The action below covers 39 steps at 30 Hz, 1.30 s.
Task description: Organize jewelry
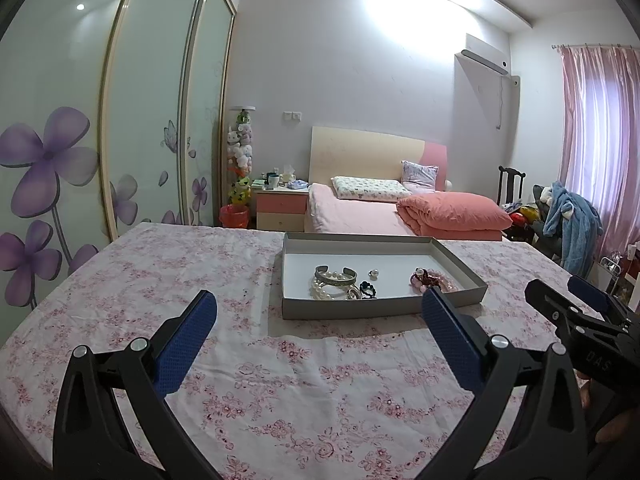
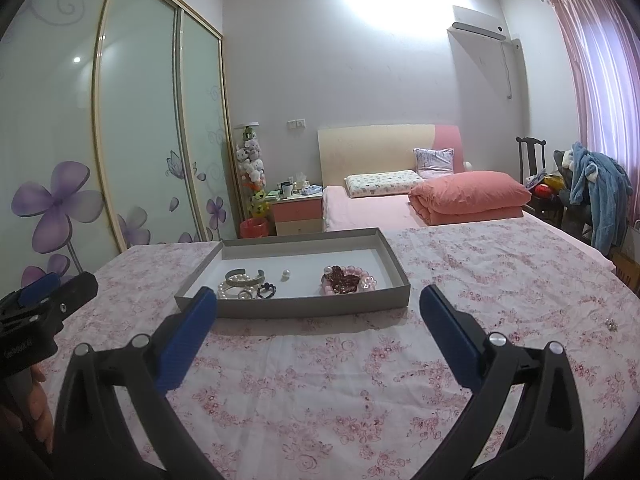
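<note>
A shallow grey tray [image 1: 344, 307] [image 2: 312, 305] sits on the floral cloth ahead of both grippers. Inside lie a silver cuff [image 1: 335, 276] [image 2: 245, 277], a pearl strand [image 1: 325, 290] [image 2: 229, 289], a black bead ring [image 1: 368, 290] [image 2: 266, 290], a single pearl piece [image 1: 374, 273] [image 2: 285, 275] and a heap of pink and dark red beads [image 1: 430, 280] [image 2: 347, 279]. My left gripper [image 1: 318, 316] is open and empty, short of the tray. My right gripper [image 2: 318, 312] is open too, holding nothing. A small sparkly piece [image 2: 611, 324] lies on the cloth far right.
The table with the pink floral cloth [image 1: 280, 380] fills the foreground. Behind it stand a bed [image 1: 384, 212], a nightstand [image 1: 280, 208], a red bin [image 1: 234, 216], a floral wardrobe [image 1: 80, 140] on the left and a chair with blue clothing [image 1: 576, 220] on the right.
</note>
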Each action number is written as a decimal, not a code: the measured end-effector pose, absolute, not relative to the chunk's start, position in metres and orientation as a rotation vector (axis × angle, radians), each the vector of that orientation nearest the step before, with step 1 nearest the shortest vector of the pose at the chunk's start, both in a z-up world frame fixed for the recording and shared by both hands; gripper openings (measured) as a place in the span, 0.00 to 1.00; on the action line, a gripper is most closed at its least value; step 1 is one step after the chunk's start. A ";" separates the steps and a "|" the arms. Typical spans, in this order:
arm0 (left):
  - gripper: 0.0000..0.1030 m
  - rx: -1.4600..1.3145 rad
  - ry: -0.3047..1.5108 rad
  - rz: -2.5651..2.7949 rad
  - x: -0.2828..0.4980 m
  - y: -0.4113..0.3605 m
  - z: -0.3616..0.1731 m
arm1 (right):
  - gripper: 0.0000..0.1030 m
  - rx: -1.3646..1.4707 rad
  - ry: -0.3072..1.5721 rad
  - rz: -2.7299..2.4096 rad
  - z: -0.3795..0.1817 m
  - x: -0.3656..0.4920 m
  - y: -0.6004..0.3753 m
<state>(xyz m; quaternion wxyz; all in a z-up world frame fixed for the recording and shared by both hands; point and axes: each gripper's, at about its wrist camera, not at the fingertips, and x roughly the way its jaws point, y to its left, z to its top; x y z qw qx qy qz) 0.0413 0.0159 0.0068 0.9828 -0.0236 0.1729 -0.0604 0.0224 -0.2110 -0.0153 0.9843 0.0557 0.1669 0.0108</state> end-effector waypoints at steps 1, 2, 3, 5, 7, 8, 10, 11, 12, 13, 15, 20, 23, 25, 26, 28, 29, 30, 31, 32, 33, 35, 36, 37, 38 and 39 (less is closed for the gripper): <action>0.98 -0.047 0.348 -0.121 0.041 0.016 0.007 | 0.96 0.113 0.336 0.021 -0.016 0.022 -0.211; 0.98 -0.048 0.348 -0.120 0.041 0.016 0.007 | 0.96 0.114 0.336 0.021 -0.016 0.023 -0.211; 0.98 -0.047 0.348 -0.118 0.042 0.016 0.006 | 0.96 0.114 0.336 0.021 -0.016 0.023 -0.211; 0.98 -0.046 0.349 -0.115 0.042 0.015 0.006 | 0.96 0.114 0.335 0.020 -0.016 0.023 -0.211; 0.98 -0.046 0.349 -0.114 0.041 0.014 0.005 | 0.96 0.114 0.336 0.021 -0.016 0.023 -0.212; 0.98 -0.045 0.349 -0.114 0.042 0.014 0.005 | 0.96 0.113 0.336 0.021 -0.016 0.023 -0.212; 0.98 -0.045 0.350 -0.114 0.042 0.014 0.005 | 0.96 0.114 0.336 0.021 -0.016 0.023 -0.212; 0.98 -0.045 0.350 -0.114 0.042 0.014 0.005 | 0.96 0.114 0.336 0.021 -0.016 0.023 -0.212; 0.98 -0.046 0.350 -0.114 0.042 0.014 0.005 | 0.96 0.113 0.336 0.021 -0.016 0.023 -0.212; 0.98 -0.046 0.351 -0.114 0.042 0.014 0.005 | 0.96 0.113 0.336 0.021 -0.016 0.023 -0.212; 0.98 -0.047 0.354 -0.115 0.042 0.014 0.005 | 0.96 0.115 0.336 0.021 -0.016 0.023 -0.212; 0.98 -0.049 0.358 -0.110 0.042 0.016 0.003 | 0.96 0.114 0.336 0.020 -0.016 0.023 -0.212; 0.98 -0.048 0.359 -0.112 0.042 0.016 0.003 | 0.96 0.115 0.337 0.021 -0.016 0.023 -0.212; 0.98 -0.048 0.362 -0.113 0.043 0.016 0.002 | 0.96 0.115 0.337 0.021 -0.016 0.023 -0.212; 0.98 -0.047 0.364 -0.114 0.043 0.016 0.002 | 0.96 0.115 0.336 0.020 -0.016 0.023 -0.212; 0.98 -0.048 0.366 -0.115 0.044 0.017 0.003 | 0.96 0.115 0.336 0.019 -0.016 0.023 -0.212; 0.98 -0.048 0.367 -0.116 0.044 0.017 0.003 | 0.96 0.115 0.336 0.019 -0.016 0.023 -0.212; 0.98 -0.048 0.368 -0.116 0.044 0.017 0.003 | 0.96 0.116 0.336 0.019 -0.017 0.022 -0.212; 0.98 -0.048 0.369 -0.116 0.044 0.016 0.003 | 0.96 0.116 0.336 0.019 -0.017 0.022 -0.212; 0.98 -0.048 0.369 -0.116 0.044 0.016 0.003 | 0.96 0.116 0.337 0.020 -0.017 0.023 -0.212; 0.98 -0.048 0.369 -0.117 0.044 0.016 0.003 | 0.96 0.116 0.337 0.020 -0.017 0.022 -0.212; 0.98 -0.047 0.368 -0.117 0.044 0.016 0.003 | 0.96 0.116 0.337 0.020 -0.017 0.022 -0.212; 0.98 -0.047 0.368 -0.117 0.044 0.016 0.003 | 0.96 0.116 0.337 0.020 -0.016 0.022 -0.212; 0.98 -0.046 0.368 -0.118 0.044 0.016 0.003 | 0.96 0.116 0.337 0.020 -0.016 0.022 -0.213; 0.98 -0.044 0.368 -0.119 0.044 0.015 0.004 | 0.96 0.116 0.337 0.020 -0.016 0.022 -0.213; 0.98 -0.042 0.368 -0.120 0.044 0.013 0.004 | 0.96 0.116 0.337 0.020 -0.016 0.023 -0.213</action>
